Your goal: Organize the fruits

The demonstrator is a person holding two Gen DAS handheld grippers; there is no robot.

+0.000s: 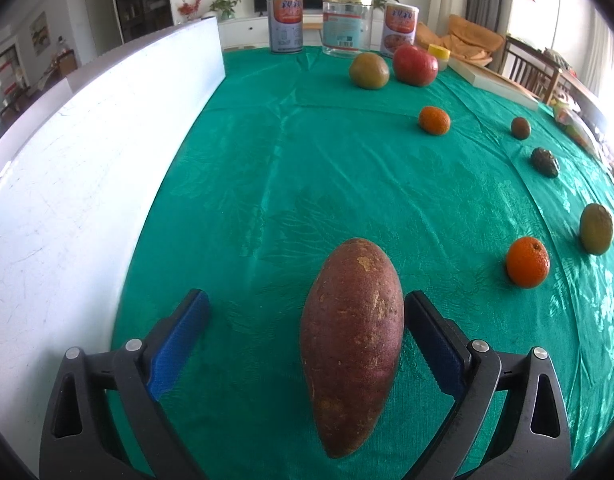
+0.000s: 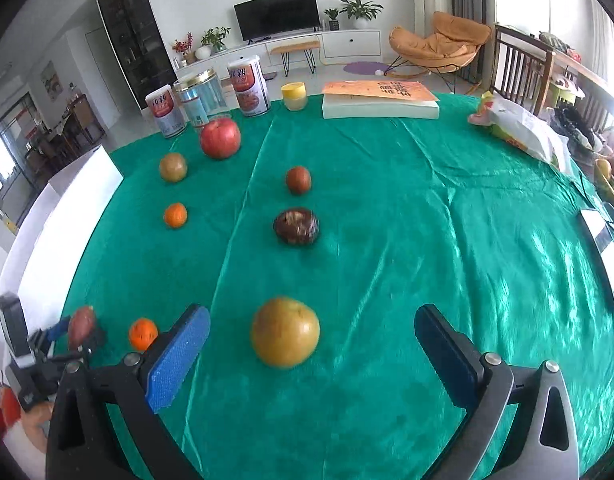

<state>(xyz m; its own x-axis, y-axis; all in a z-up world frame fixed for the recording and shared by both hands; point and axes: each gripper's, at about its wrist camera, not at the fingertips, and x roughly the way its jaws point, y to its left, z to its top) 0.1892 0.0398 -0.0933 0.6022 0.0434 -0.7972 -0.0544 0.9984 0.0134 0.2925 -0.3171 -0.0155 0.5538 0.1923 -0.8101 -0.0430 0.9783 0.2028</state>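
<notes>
reddish-purple skin, rough and scuffed with tan patches, covers the sweet potato lying on the green cloth of the desk. it is a fat spindle, tapered at both ends, and its long axis runs straight along the line of the left tongs, one tip toward the camera and the other pointing away across the desk. it sits between the two blue pads, close against the right-hand pad, with a wide gap of cloth to the left-hand one. the left tongs are spread wide and do not pinch it.

just right of those tongs and a little ahead sits an orange, with a greenish pear beyond it. further ahead lie a dark lumpy fruit, a small brown one, a small orange, another green-brown pear and a red apple.

the right tongs are also spread wide, hanging above the desk with nothing gripped. a yellow-brown pear lies on the cloth between their pads, nearer the left pad but clear of both, slightly blurred. left of them the sweet potato shows again between the other tongs.
</notes>
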